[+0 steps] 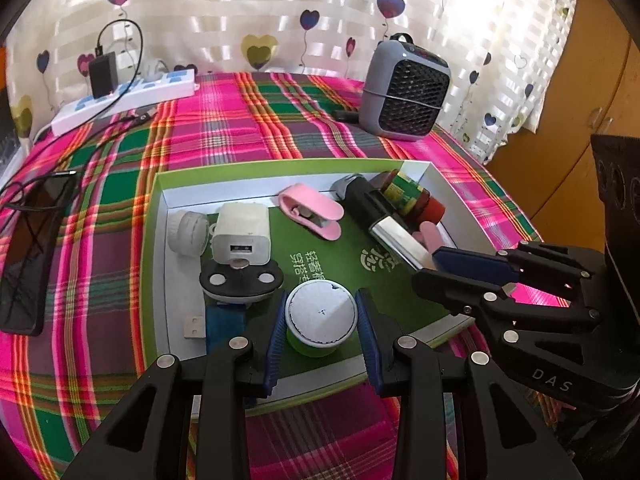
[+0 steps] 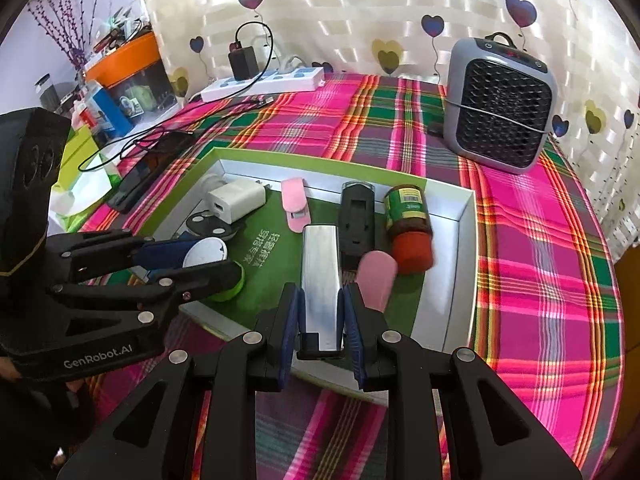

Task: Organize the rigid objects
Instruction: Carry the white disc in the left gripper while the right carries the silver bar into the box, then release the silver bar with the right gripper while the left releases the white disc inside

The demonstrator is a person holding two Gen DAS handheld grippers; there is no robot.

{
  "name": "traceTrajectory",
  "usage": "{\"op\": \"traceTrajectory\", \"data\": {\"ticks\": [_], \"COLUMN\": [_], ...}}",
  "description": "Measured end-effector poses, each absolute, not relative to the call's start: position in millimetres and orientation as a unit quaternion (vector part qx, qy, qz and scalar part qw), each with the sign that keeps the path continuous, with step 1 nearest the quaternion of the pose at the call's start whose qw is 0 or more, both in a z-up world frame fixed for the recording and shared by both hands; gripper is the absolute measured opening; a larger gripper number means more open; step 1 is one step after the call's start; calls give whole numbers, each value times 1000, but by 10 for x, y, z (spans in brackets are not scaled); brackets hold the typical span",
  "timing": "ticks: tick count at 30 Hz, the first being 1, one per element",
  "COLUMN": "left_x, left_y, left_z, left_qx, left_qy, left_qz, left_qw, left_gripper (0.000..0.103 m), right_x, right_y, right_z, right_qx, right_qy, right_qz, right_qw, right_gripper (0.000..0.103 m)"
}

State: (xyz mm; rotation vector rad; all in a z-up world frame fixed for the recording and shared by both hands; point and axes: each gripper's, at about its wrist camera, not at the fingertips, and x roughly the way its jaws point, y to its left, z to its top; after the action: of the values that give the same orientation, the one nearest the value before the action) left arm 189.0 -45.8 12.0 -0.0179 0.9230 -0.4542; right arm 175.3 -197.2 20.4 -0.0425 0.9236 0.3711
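A shallow green and white box tray [image 1: 160, 216] [image 2: 468, 208] lies on the plaid cloth. My left gripper [image 1: 322, 320] is shut on a round white-lidded green jar [image 1: 321, 316] inside the tray; the jar also shows in the right wrist view [image 2: 212, 254]. My right gripper [image 2: 321, 312] is shut on a silver metal bar [image 2: 320, 276] [image 1: 394, 238] inside the tray. The tray also holds a white charger [image 1: 241, 234], a pink clip [image 1: 312, 210], a black device [image 2: 356, 220], a red-capped jar [image 2: 410, 224], a black disc [image 1: 240, 278] and a white roll [image 1: 188, 232].
A grey heater [image 1: 404, 92] [image 2: 498, 104] stands at the back right. A white power strip [image 1: 124, 96] with a black adapter lies at the back left. A black phone [image 1: 28, 256] with cables lies left of the tray. A wooden cabinet [image 1: 580, 100] stands right.
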Motion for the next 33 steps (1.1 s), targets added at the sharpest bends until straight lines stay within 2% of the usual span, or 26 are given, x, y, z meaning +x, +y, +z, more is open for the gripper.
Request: {"op": "traceTrajectory", "data": {"ticks": [33], "left_x": [1910], "left_y": [-503], "left_z": [46], "left_qx": [0], "left_qy": [453], "left_qz": [-219], "left_qw": [864], "left_gripper": [34], "right_x": [1803], "right_y": [-1886], "right_z": [118], "right_qx": [-47], "right_qy": [465], "right_qz": [181], "right_qw": [866], "right_gripper": [24]}}
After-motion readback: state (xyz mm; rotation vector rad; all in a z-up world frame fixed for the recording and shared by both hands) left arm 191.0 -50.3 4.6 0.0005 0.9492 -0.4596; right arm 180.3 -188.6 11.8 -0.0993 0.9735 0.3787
